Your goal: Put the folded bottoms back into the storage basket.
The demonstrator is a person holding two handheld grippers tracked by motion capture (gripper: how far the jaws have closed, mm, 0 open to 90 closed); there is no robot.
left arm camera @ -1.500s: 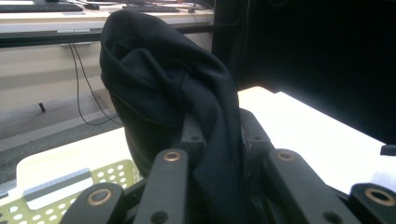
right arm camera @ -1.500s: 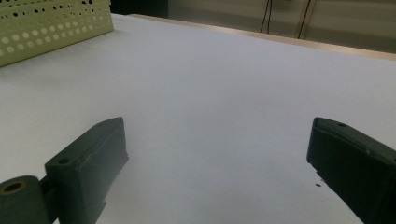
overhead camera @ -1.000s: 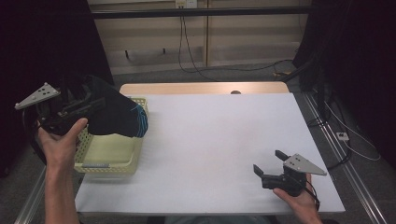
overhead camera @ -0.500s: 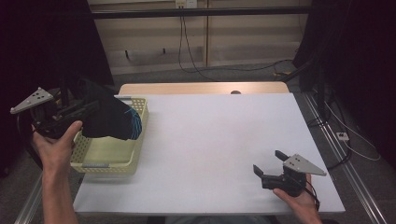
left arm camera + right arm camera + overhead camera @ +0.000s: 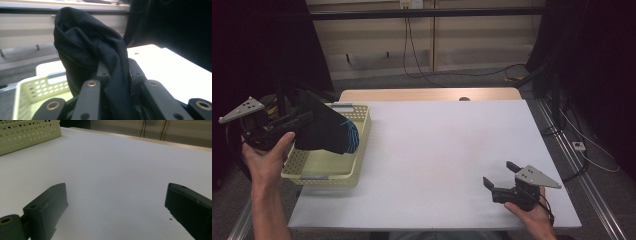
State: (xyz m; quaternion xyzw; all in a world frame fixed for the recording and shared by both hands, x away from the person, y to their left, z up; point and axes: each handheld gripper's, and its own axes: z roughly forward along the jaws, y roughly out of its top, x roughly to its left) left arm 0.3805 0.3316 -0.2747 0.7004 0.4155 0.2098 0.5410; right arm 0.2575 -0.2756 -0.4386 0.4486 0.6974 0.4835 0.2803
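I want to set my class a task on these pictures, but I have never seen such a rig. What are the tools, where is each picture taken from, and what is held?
A person holds a two-jaw hand tool in each hand. One camera looks down on the white table from above; two more ride on the tools and look along their jaws. The left gripper is shut on a black sock with blue stripes, held over a pale yellow basket at the table's left edge. The sock bunches between the jaws up close. The right gripper rests low near the table's right front, jaws open, holding nothing.
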